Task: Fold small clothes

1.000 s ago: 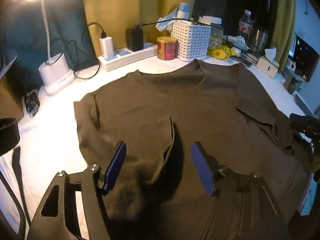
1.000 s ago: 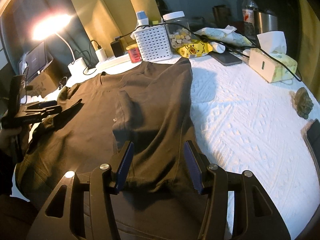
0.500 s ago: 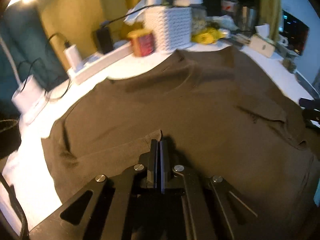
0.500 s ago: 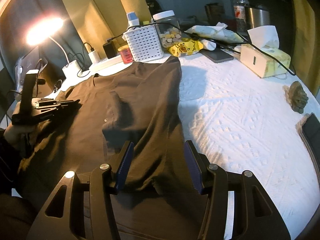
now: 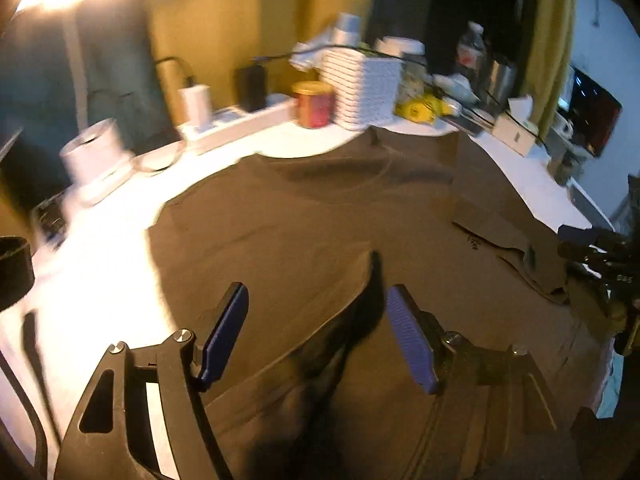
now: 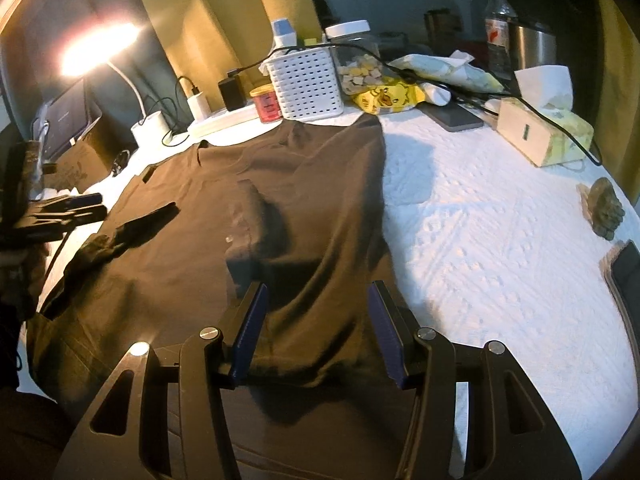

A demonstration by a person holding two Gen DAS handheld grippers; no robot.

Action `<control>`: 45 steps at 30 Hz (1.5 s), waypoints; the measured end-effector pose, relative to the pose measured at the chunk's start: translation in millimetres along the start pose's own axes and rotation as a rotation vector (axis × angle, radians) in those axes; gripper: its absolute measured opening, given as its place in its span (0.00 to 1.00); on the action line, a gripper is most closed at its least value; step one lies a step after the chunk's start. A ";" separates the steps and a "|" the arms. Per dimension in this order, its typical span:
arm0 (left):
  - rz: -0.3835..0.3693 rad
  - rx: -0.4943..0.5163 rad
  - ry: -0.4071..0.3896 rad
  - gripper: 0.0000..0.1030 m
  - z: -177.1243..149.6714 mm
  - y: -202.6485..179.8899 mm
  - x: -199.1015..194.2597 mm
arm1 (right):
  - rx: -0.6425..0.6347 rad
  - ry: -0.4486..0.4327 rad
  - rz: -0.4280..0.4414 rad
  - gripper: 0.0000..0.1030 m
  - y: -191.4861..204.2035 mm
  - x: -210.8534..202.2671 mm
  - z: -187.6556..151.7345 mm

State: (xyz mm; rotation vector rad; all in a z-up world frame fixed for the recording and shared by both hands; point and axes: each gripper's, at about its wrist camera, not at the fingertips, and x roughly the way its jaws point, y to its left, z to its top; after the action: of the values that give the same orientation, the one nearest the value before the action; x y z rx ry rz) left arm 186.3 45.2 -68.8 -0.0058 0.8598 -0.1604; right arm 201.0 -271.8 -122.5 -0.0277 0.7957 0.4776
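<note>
No text, label, brand or number is legible in either view. The red label on the clear bottle [image 6: 497, 32] and the print on the yellow duck packet [image 6: 386, 98] are too blurred to read.

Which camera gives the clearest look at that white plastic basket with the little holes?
The right wrist view: the white basket is sharp, with its holes visible. In the left wrist view the basket is motion-blurred, its holes smeared into stripes.
</note>
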 end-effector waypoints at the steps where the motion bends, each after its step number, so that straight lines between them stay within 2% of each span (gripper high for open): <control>1: 0.008 -0.014 -0.003 0.70 -5.9 7.5 -7.6 | -0.006 0.002 0.003 0.54 3.1 1.2 0.7; 5: 0.024 -0.048 0.013 0.70 -27.2 25.2 -19.5 | -0.035 0.006 0.021 0.54 17.8 4.3 3.3; 14: -0.036 -0.118 0.086 0.70 -61.9 31.3 -8.0 | -0.068 0.010 0.024 0.54 37.2 -0.4 2.0; 18: -0.098 -0.114 0.086 0.70 -65.4 21.1 -4.5 | -0.069 0.009 0.018 0.54 37.7 -4.6 -0.5; 22: -0.219 -0.059 0.100 0.70 -68.2 -3.1 -4.8 | -0.063 0.009 0.012 0.54 36.5 -8.2 -3.6; 24: -0.239 -0.026 0.122 0.70 -70.1 -13.8 -4.1 | -0.061 0.010 0.011 0.54 35.3 -9.1 -5.7; 27: -0.220 -0.005 0.109 0.70 -68.3 -19.7 -8.3 | -0.056 0.016 0.012 0.54 33.2 -9.3 -8.8; 31: -0.130 0.015 0.066 0.70 -60.8 -18.4 -9.6 | -0.057 0.036 0.023 0.54 31.1 -4.4 -12.7; 35: -0.156 0.024 0.088 0.70 -60.3 -21.4 1.2 | -0.073 0.041 0.028 0.54 32.9 -0.3 -14.7; 39: -0.191 0.062 0.154 0.70 -71.3 -32.8 11.2 | -0.091 0.030 0.031 0.54 33.6 -1.1 -13.8; 45: -0.201 0.058 0.152 0.70 -83.9 -35.1 0.6 | -0.091 0.087 0.064 0.54 36.0 8.4 -19.7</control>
State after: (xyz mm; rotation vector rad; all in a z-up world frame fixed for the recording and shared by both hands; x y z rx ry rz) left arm 118.5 15.4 -121.7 -0.0259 1.0053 -0.3777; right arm 177.5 -240.2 -136.7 -0.1085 0.8611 0.5766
